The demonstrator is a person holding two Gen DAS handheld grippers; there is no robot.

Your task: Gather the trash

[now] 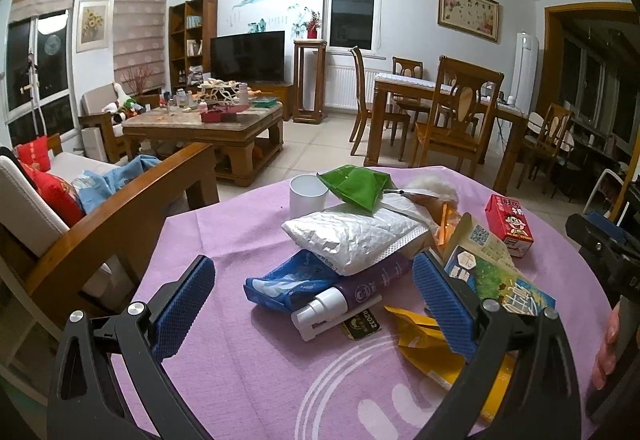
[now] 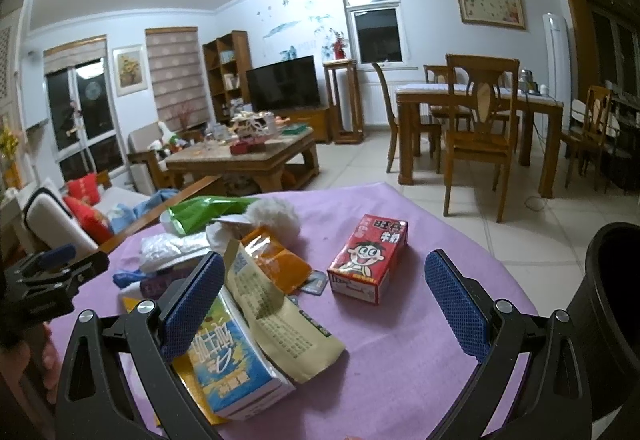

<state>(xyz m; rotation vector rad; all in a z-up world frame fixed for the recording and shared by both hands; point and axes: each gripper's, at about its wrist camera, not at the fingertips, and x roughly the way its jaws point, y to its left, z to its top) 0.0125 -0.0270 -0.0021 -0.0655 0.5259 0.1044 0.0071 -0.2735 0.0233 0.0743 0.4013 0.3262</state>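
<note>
desk point(image 1: 248, 240): purple cloth, trash pile sitting mid-desk, spreading toward the right edge.
bin point(image 2: 612, 304): dark container showing off the right edge, cut off by the frame, opening hardly visible.
left gripper point(image 1: 314, 288): jaws apart, hovering over the purple spray bottle point(image 1: 352, 292), gripping nothing.
right gripper point(image 2: 324, 304): jaws apart, empty, facing the red milk carton point(image 2: 370, 258).
step: carton standing clear, so squaring on its long sides looks best.
hidden: items under the silver mailer point(image 1: 352, 236) unreadable.

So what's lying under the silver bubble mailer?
The silver bubble mailer rests on a blue wrapper and a purple spray bottle. Whatever else lies beneath it is covered.
</note>
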